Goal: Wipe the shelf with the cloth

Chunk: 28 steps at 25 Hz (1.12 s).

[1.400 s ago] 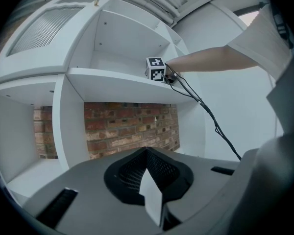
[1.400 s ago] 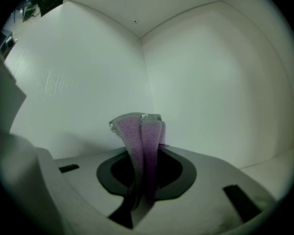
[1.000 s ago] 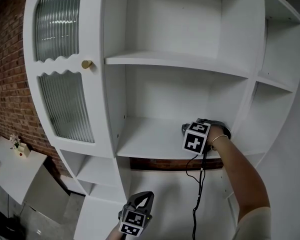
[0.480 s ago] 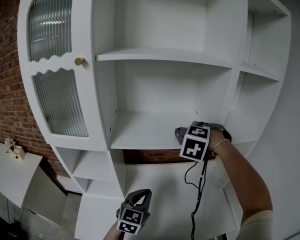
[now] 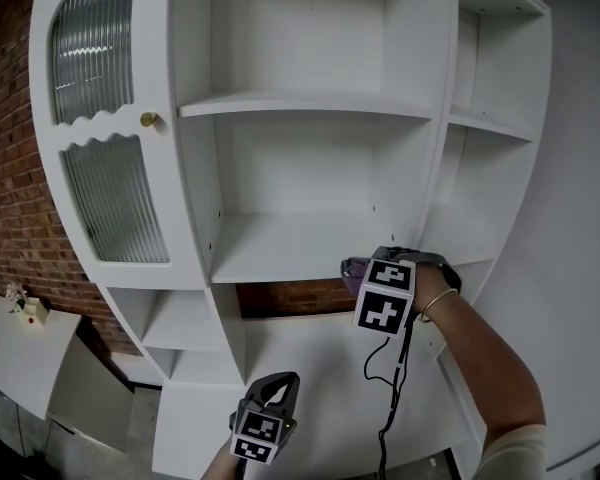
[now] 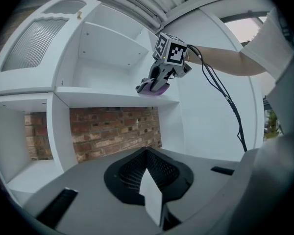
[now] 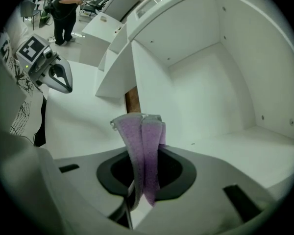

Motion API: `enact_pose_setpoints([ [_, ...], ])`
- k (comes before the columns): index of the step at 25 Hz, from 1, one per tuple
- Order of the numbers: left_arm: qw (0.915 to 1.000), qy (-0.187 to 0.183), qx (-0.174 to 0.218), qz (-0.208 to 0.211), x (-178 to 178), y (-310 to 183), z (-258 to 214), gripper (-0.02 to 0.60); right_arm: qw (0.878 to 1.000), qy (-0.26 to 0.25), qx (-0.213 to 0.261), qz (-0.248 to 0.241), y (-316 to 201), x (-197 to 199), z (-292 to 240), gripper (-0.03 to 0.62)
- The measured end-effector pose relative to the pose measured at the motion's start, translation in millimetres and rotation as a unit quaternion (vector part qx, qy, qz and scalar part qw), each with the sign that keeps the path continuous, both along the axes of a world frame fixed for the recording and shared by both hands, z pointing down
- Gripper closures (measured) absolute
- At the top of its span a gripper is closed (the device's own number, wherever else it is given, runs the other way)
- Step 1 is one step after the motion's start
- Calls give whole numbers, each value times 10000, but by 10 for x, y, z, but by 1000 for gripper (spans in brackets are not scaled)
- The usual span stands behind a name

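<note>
The right gripper (image 7: 142, 192) pinches the purple cloth (image 7: 146, 141) at the shelf (image 5: 280, 253) edge.

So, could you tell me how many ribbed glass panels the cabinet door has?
2: the upper panel arches at the top left, and the lower panel sits directly beneath it.

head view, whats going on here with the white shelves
A person is working with two hand-held grippers. The right hand-held gripper is shut on a folded purple cloth, holding it at the front right edge of the middle shelf of the white cabinet. The left hand-held gripper hangs lower down, shut and empty, away from that shelf.
</note>
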<state>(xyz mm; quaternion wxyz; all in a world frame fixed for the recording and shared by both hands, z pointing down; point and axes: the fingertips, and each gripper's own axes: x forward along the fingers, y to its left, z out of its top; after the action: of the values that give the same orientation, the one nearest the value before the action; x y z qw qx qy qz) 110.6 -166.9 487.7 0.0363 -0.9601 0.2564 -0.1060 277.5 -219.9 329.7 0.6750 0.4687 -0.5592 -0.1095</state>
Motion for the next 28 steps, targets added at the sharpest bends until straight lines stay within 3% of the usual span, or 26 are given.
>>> enact_pose_setpoints([
  [3, 10000, 20, 28, 9, -20, 64, -26, 567, 9999, -134, 75, 24, 142, -56, 18, 514],
  [6, 9999, 102, 64, -14, -55, 87, -82, 568, 9972, -610, 429, -14, 220, -144, 46, 511],
  [10, 9997, 165, 133, -102, -112, 60, -128, 568, 9779, -1647, 1283, -53, 275, -240, 148, 513],
  [13, 9995, 205, 146, -192, -168, 21, -148, 568, 9481, -2503, 1956, -99, 349, -333, 264, 513],
  [16, 9989, 340, 152, -279, -227, -32, -200, 568, 9105, -3303, 2486, -125, 440, -419, 437, 513],
  [25, 9963, 692, 77, -497, -401, -161, -257, 568, 8039, -4976, 3258, 4, 705, -557, 1052, 516],
  [28, 9960, 777, 56, -445, -395, -187, -257, 568, 7865, -5189, 3347, -81, 735, -607, 1114, 517],
])
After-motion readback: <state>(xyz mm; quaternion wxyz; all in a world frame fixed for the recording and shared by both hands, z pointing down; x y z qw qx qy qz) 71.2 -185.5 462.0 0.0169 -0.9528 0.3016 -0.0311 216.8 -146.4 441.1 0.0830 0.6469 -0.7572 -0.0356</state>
